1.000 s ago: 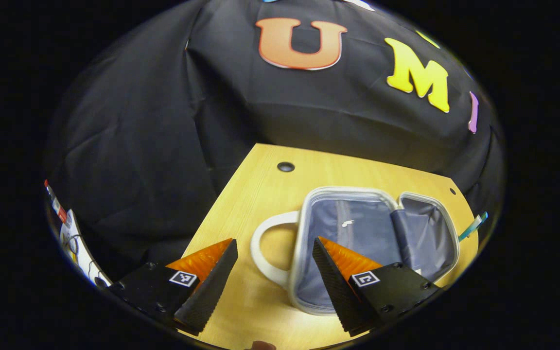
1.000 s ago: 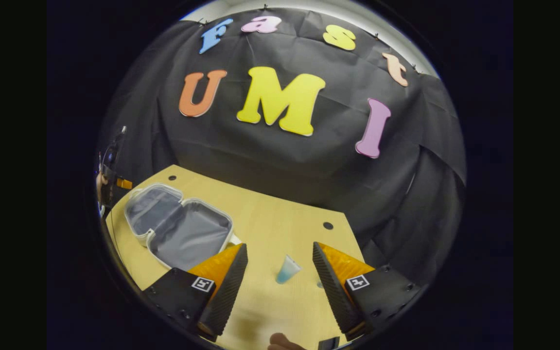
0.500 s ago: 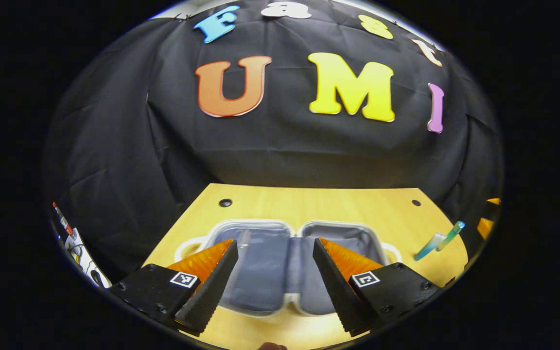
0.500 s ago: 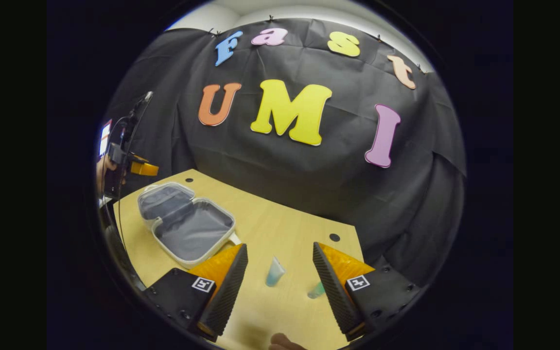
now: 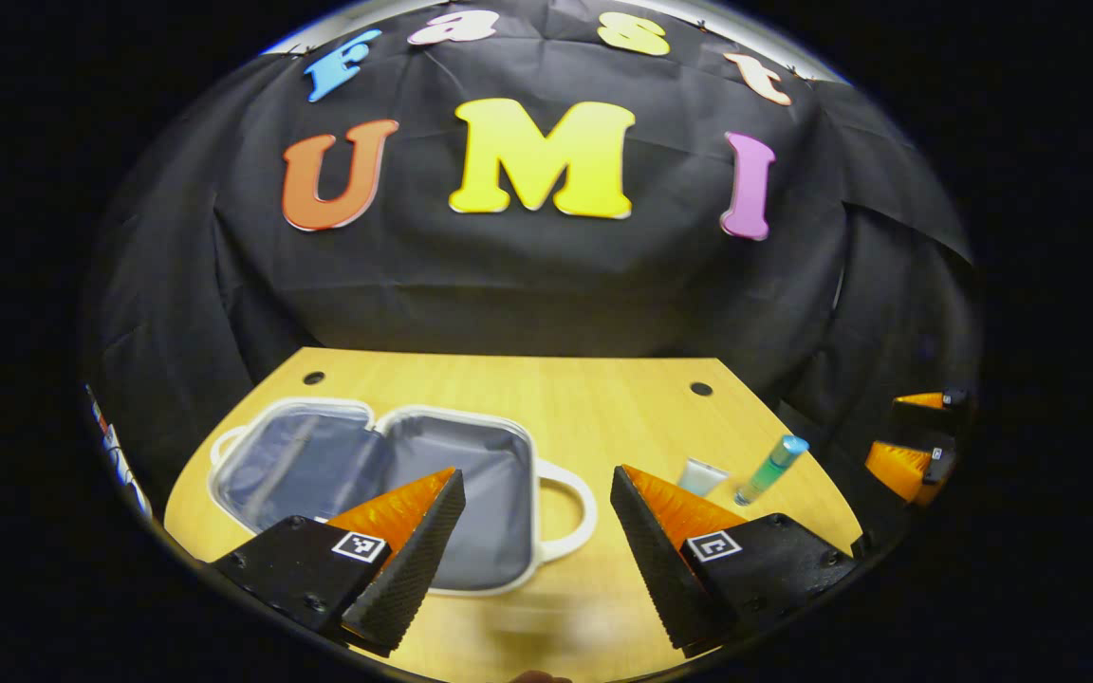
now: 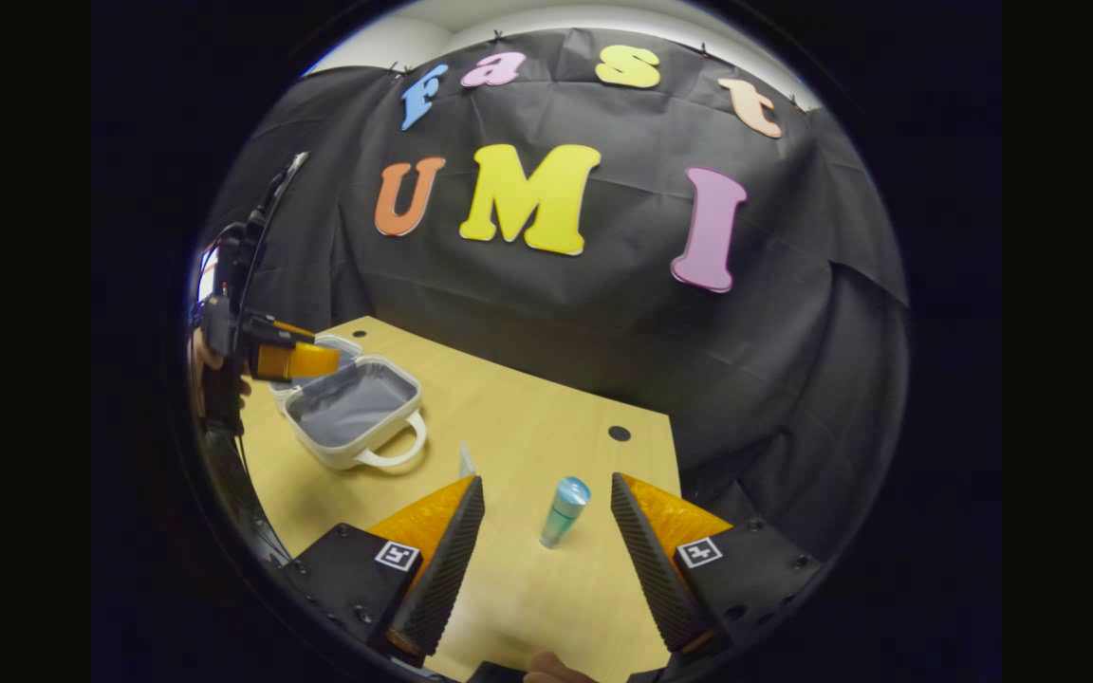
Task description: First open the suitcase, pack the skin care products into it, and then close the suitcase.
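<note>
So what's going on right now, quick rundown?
Both grippers open, holding nothing. Suitcase lies open on table, nothing packed yet. Green tube lined up between right gripper fingers. Nothing in the way.

My left gripper (image 5: 527,545) has two wedge-shaped fingers (image 5: 409,560) with ribbed inner faces, each bolted to a flat plate with small screws and a square black-and-white marker tag. My right gripper (image 6: 542,560) is built the same: ribbed wedges, screwed plates, a square tag on each. A thin cable rises from my left gripper's body.
</note>
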